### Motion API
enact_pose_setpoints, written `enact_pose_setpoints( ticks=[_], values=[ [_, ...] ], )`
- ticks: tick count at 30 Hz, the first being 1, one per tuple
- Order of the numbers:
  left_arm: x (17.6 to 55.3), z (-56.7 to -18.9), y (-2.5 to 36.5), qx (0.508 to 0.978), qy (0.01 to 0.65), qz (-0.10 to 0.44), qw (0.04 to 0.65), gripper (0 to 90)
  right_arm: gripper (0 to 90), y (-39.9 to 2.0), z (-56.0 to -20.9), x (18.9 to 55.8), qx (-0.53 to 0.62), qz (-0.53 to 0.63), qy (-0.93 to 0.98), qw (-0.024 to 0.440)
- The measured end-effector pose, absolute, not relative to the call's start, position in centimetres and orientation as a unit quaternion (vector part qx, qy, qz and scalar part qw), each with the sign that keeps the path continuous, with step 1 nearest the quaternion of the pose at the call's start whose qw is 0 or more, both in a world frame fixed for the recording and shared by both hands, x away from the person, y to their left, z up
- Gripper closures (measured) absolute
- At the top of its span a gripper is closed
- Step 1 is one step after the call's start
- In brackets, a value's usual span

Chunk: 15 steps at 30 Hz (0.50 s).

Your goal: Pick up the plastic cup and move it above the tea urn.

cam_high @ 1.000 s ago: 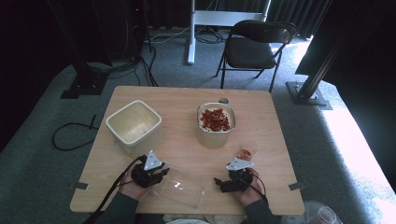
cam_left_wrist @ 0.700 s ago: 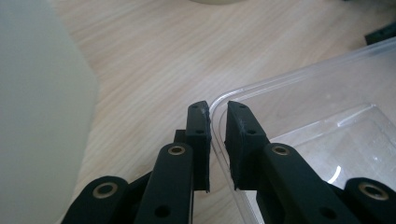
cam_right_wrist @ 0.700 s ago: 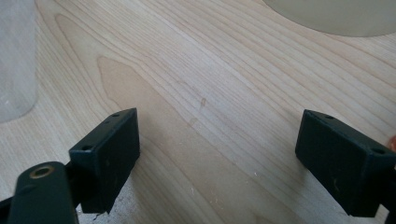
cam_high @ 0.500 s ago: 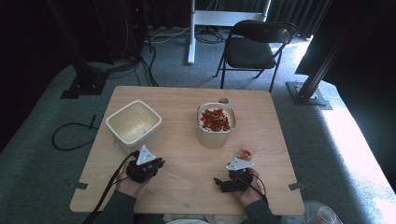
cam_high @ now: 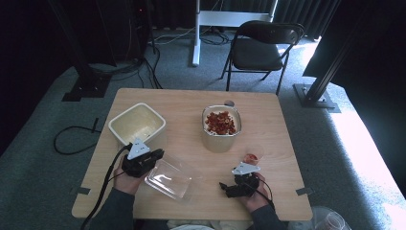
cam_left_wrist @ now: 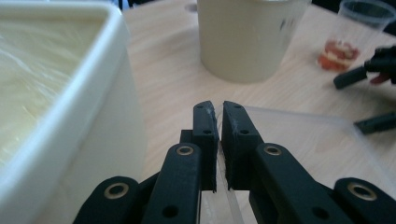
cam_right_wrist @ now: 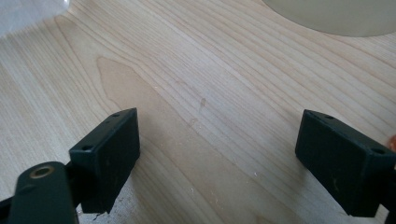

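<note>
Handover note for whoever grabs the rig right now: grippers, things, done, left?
Left gripper: shut on the rim of the clear lid, near the table's front edge.
Right gripper: open, holding nothing, over bare table.
Empty cream tub at left; round tub of red bits mid-table; small cup by the right hand.
Done: lid gripped. Left: probably placing it; which tub is unclear.

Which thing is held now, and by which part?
The left gripper pinches the clear plastic lid by its edge; the right gripper is open and holds nothing.
</note>
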<state>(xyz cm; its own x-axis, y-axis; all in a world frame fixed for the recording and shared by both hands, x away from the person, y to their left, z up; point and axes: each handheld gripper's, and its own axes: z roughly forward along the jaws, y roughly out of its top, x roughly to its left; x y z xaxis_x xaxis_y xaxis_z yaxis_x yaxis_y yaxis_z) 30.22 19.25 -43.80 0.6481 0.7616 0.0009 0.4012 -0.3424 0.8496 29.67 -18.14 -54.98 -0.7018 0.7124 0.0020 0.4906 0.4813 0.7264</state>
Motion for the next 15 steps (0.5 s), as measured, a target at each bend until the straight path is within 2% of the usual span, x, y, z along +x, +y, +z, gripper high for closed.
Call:
enact_pose_setpoints(
  ticks=[3, 15],
  values=[
    [30.4, -42.9, 19.1, 0.791, 0.363, 0.220, 0.440, 86.5, 13.2, -18.1, -55.0, 29.7, 0.354, 0.365, 0.847, 0.152],
    [31.2, -41.0, 19.5, 0.775, 0.369, 0.222, 0.462, 86.6, 13.2, -18.1, -55.0, 29.7, 0.354, 0.365, 0.847, 0.153]
  ],
)
